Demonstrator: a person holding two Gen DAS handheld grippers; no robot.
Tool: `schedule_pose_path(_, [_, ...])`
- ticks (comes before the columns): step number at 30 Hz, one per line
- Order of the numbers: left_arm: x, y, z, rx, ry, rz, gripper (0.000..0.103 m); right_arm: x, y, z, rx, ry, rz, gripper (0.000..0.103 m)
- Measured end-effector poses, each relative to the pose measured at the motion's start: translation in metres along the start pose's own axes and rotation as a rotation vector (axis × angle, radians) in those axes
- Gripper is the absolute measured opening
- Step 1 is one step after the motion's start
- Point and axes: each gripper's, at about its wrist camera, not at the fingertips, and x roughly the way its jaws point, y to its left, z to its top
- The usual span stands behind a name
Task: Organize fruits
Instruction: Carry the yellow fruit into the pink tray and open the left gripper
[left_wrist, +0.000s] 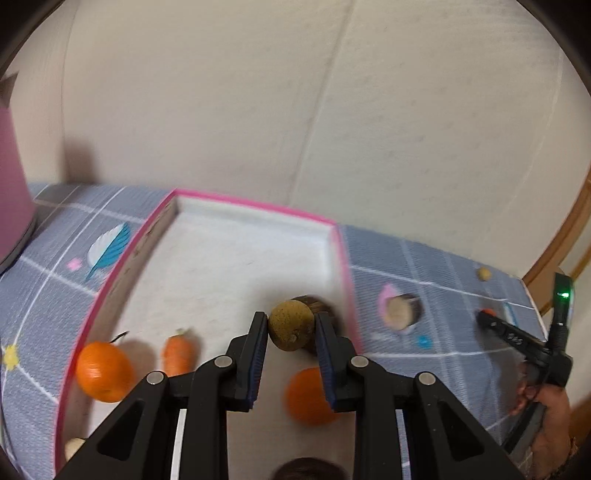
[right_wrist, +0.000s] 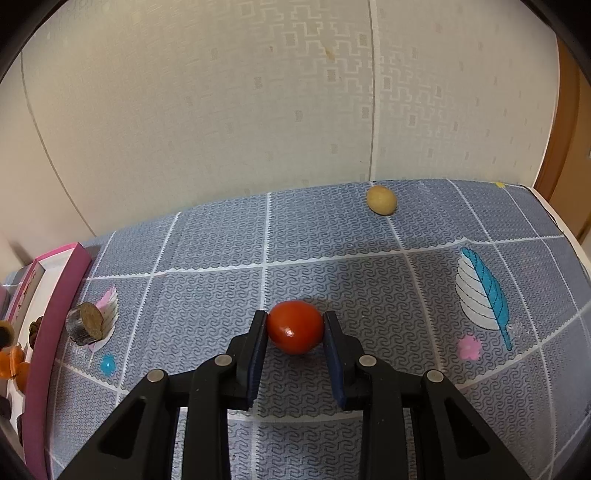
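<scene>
In the left wrist view my left gripper (left_wrist: 290, 325) is shut on a brown-yellow round fruit (left_wrist: 290, 325) and holds it over the pink-rimmed white box (left_wrist: 236, 199). In the box lie an orange (left_wrist: 104, 371), a second orange (left_wrist: 310, 397), a small carrot (left_wrist: 178, 352) and a dark brown piece (left_wrist: 323, 306) behind the held fruit. In the right wrist view my right gripper (right_wrist: 295, 326) is closed around a red tomato (right_wrist: 295, 326) that rests on the blue patterned cloth (right_wrist: 332, 240). The right gripper also shows in the left wrist view (left_wrist: 487, 317).
A brown cut round piece (right_wrist: 85, 324) lies on the cloth beside the box; it also shows in the left wrist view (left_wrist: 400, 312). A small yellow potato-like piece (right_wrist: 381, 199) lies near the wall. A pink container (left_wrist: 11, 192) stands at far left. The table edge (right_wrist: 561, 229) runs at right.
</scene>
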Motion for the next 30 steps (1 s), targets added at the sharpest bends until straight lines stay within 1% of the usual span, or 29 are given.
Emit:
schedule_pose_path(2, [0.004,0.008,0.0,-0.01,0.015,0.027,0.026,0.0,0.003,0.0,-0.003,-0.002,-0.003,0.03])
schedule_pose_path(5, [0.01,0.016,-0.002,-0.015,0.042,0.043,0.026,0.0,0.006,0.0,-0.007,-0.004,-0.006,0.03])
schedule_pose_path(10, [0.021,0.02,-0.005,-0.021,0.08,0.078,0.026,-0.003,0.004,-0.001,-0.005,-0.009,-0.008,0.03])
schedule_pose_path(12, [0.02,0.021,-0.004,-0.026,0.074,0.1,0.028,-0.002,0.004,0.0,-0.003,-0.01,-0.004,0.03])
schedule_pose_path(15, [0.015,0.023,-0.003,-0.033,0.051,0.124,0.035,-0.001,0.003,-0.001,0.0,-0.007,-0.004,0.03])
schedule_pose_path(18, [0.01,0.027,-0.001,-0.054,0.033,0.121,0.036,-0.001,0.003,-0.001,-0.004,-0.008,-0.004,0.03])
schedule_pose_path(23, [-0.003,0.037,0.001,-0.117,-0.008,0.103,0.036,-0.003,0.004,-0.001,-0.008,-0.015,-0.01,0.03])
schedule_pose_path(27, [-0.006,0.042,-0.001,-0.139,0.0,0.097,0.036,-0.004,0.005,-0.001,-0.01,-0.021,-0.012,0.03])
schedule_pose_path(30, [-0.01,0.042,-0.003,-0.126,0.002,0.103,0.036,-0.007,0.005,-0.002,-0.003,-0.029,-0.005,0.03])
